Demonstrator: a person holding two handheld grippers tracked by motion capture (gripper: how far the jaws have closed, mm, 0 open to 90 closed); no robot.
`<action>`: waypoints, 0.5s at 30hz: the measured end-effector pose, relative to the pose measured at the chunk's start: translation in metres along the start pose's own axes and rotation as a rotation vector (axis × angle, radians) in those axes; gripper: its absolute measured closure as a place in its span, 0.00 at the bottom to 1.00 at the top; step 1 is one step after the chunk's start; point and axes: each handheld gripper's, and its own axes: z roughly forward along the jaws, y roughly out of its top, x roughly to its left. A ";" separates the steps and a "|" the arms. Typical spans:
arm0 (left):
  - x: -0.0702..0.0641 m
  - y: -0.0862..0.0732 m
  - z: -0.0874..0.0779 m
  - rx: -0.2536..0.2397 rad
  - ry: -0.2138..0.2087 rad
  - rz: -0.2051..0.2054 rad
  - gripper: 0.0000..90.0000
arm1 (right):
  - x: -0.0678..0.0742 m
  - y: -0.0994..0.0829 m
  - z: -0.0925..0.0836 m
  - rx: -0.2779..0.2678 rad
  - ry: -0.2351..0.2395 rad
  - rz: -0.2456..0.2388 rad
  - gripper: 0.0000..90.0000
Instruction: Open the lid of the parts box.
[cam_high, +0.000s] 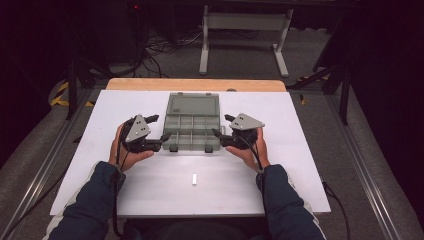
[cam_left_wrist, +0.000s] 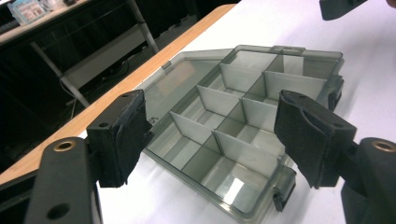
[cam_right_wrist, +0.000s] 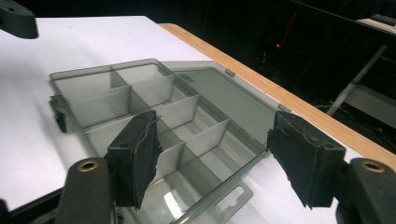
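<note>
On white table (cam_high: 150, 190), one open compartment box (cam_high: 192, 127), one small white piece (cam_high: 194, 179), left gripper (cam_high: 156, 134) and right gripper (cam_high: 223, 131) both released, empty

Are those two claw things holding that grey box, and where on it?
Nothing is held. The left gripper and right gripper stand open on either side of the open organizer box, jaws apart, not pressing it.

One open compartment box (cam_high: 192, 121) is counted on the worktop (cam_high: 280, 165), along with one small white piece (cam_high: 194, 179). Two grippers, left (cam_high: 159, 128) and right (cam_high: 222, 125), are seen.
</note>
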 end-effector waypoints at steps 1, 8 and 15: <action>-0.001 0.000 -0.002 -0.005 -0.007 0.000 0.28 | 0.001 0.000 -0.001 0.000 0.003 -0.007 0.35; -0.011 -0.006 -0.006 0.000 -0.028 0.007 0.21 | 0.013 -0.001 -0.009 0.007 0.033 -0.041 0.27; -0.019 -0.011 -0.012 -0.013 -0.043 0.012 0.17 | 0.028 -0.004 -0.013 0.029 0.086 -0.071 0.23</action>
